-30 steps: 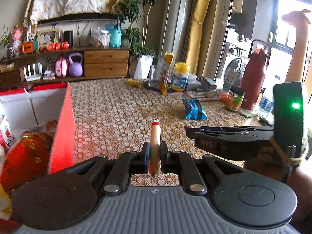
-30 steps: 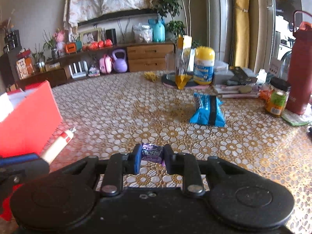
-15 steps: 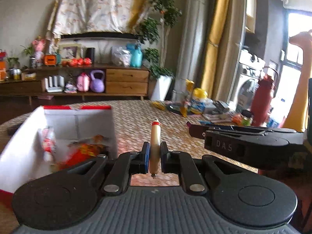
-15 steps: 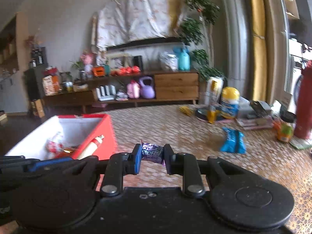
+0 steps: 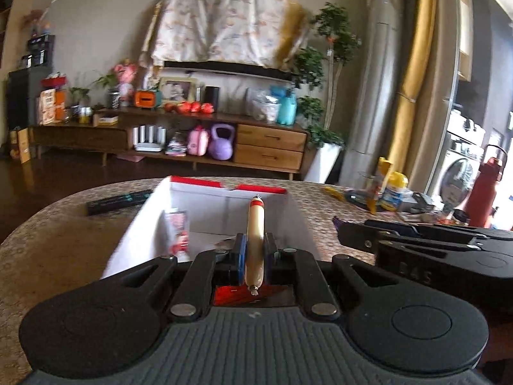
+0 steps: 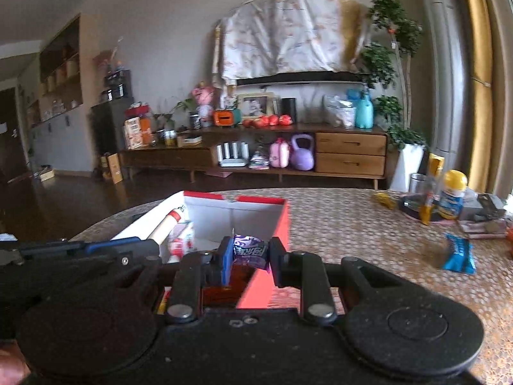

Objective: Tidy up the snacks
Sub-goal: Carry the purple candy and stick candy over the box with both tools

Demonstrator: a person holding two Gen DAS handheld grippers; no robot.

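While the left gripper (image 5: 255, 255) hung over the near edge of the box (image 5: 221, 215), its fingers (image 5: 239, 258) pinched a slim, smooth sausage stick (image 5: 255, 237), tan with a red band at the far tip, pointing away over the open box. Just beside it, the right gripper (image 6: 249, 258) held a crinkly purple candy wrapper (image 6: 250, 252) squeezed between its fingers (image 6: 226, 261), also above the box. That cardboard box was red outside and white inside, with a few packets (image 6: 181, 240) in it, and stood on a table (image 6: 368, 234) covered in a gold, lace-patterned cloth. Farther right, a glossy blue snack bag (image 6: 458, 253) lay flat on the cloth.
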